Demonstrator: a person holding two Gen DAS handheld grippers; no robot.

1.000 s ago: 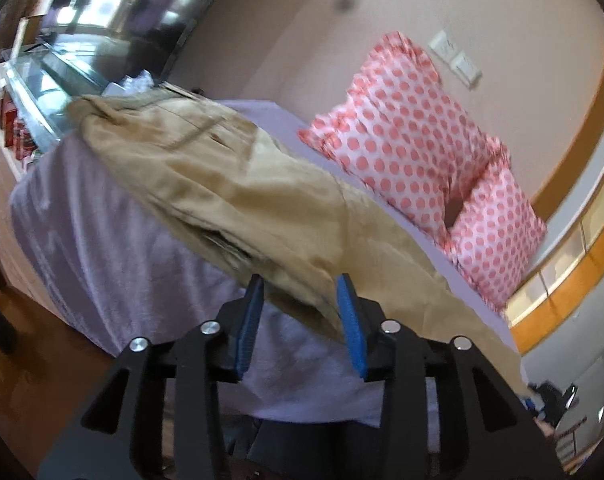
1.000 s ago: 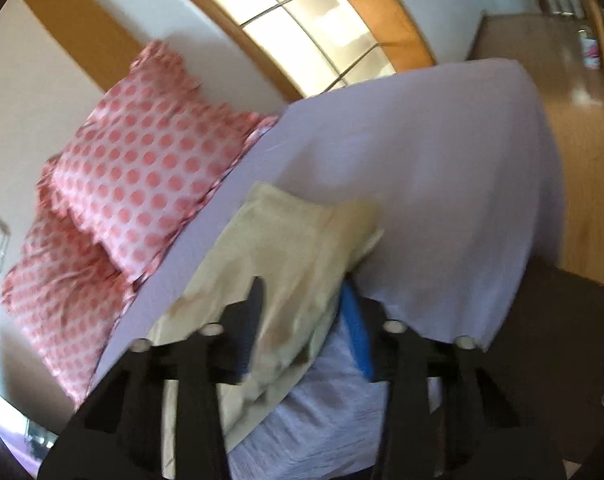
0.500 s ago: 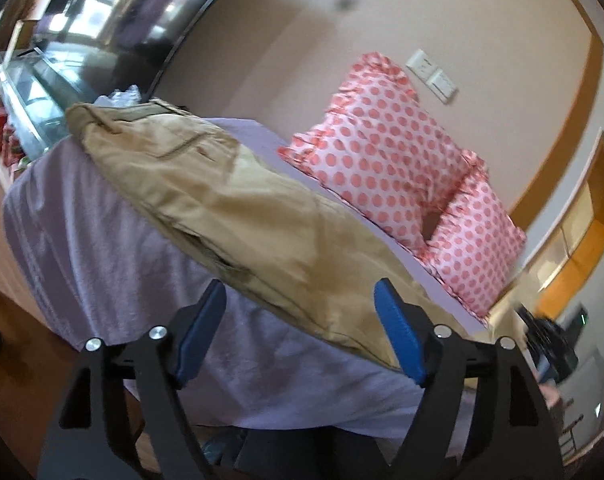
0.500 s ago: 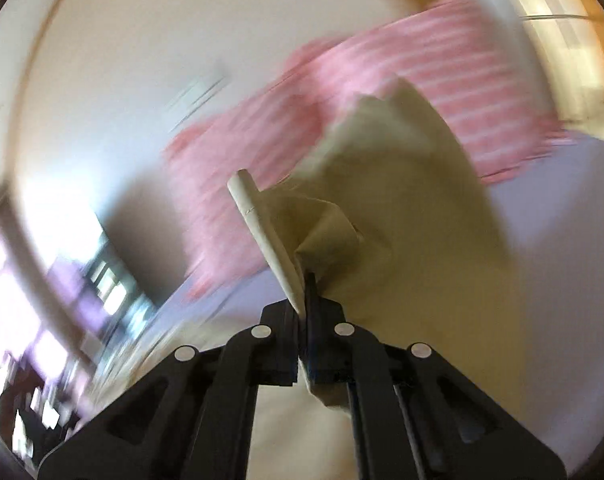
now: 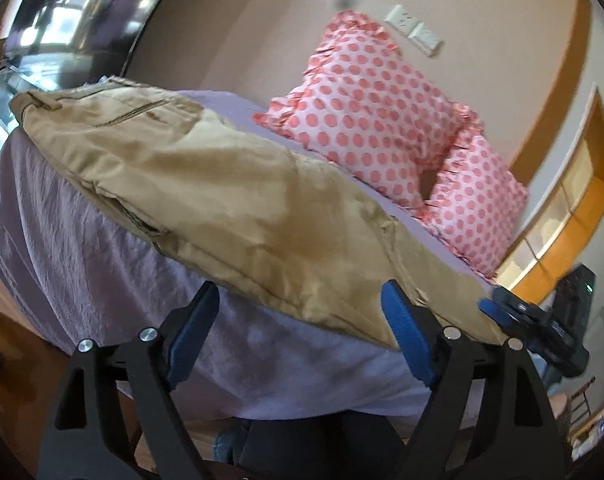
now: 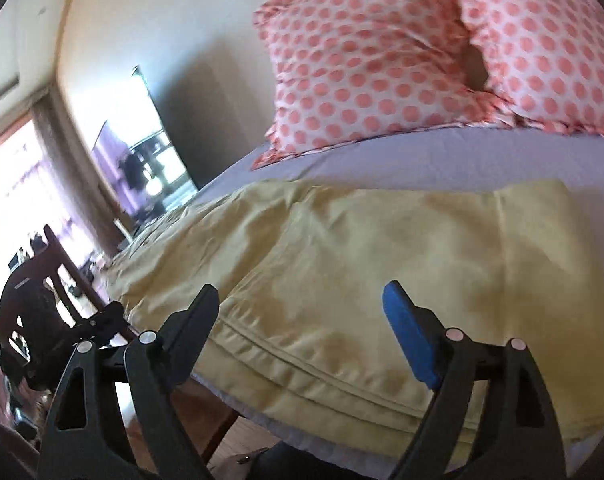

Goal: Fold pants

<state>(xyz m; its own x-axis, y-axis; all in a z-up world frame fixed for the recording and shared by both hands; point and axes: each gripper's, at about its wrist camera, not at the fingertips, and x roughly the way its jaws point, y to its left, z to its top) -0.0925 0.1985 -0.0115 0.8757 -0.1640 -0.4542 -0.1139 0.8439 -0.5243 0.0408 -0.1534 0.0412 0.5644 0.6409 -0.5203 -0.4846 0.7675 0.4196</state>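
Note:
Tan khaki pants (image 5: 222, 196) lie along the near edge of a bed with a lilac sheet (image 5: 70, 264), folded lengthwise, waistband at the far left. In the right wrist view the pants (image 6: 382, 264) lie flat in front of me. My left gripper (image 5: 302, 316) is open and empty, just short of the pants' near edge. My right gripper (image 6: 302, 316) is open and empty, its jaws standing on either side of the pants' seamed edge. The right gripper also shows at the pants' right end in the left wrist view (image 5: 538, 324).
Two pink polka-dot pillows (image 5: 374, 120) lean against the wall at the head of the bed, also in the right wrist view (image 6: 374, 56). A dark wooden chair (image 6: 58, 268) stands left of the bed. Wood floor (image 5: 6, 344) lies below the bed edge.
My left gripper opened and let go of the pants. My right gripper swung a pant end up and over, then opened and let the cloth lie flat on the bed.

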